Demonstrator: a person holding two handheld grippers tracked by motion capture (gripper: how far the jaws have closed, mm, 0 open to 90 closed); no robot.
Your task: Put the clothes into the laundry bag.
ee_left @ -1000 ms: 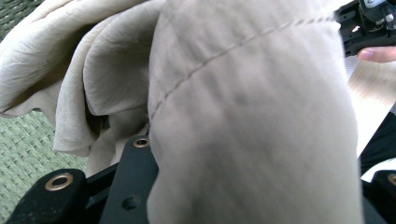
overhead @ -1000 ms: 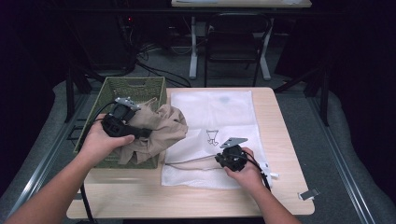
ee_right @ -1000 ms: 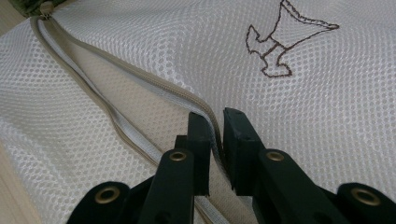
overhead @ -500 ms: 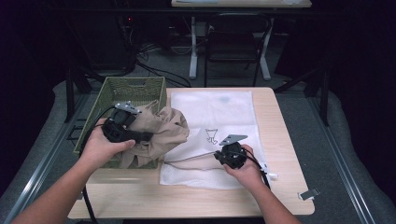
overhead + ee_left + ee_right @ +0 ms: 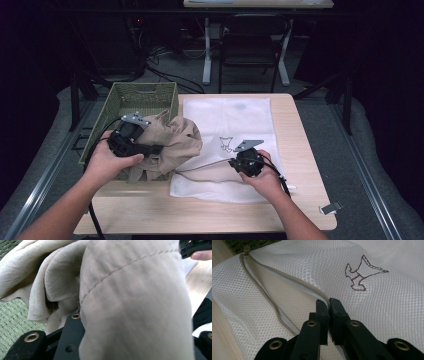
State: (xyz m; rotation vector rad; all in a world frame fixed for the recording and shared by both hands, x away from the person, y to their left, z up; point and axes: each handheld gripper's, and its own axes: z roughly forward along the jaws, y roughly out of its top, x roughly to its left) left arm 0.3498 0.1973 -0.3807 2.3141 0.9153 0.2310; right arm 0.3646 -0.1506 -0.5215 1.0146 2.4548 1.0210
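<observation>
The right gripper (image 5: 328,302) has just been closing; its jaws are pinched on the upper edge of the zipper opening (image 5: 287,281) of the white mesh laundry bag (image 5: 235,120), laid flat on the table (image 5: 300,135). The left gripper (image 5: 131,142) is clamped on a beige garment (image 5: 130,305), held level over the green woven basket (image 5: 142,95). An embroidered dog outline (image 5: 362,273) is resolved in the right gripper view.

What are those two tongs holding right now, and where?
Left tongs: the beige garment, by a bunched fold. Right tongs: the white mesh bag, pinched at the upper edge of its open zipper.
</observation>
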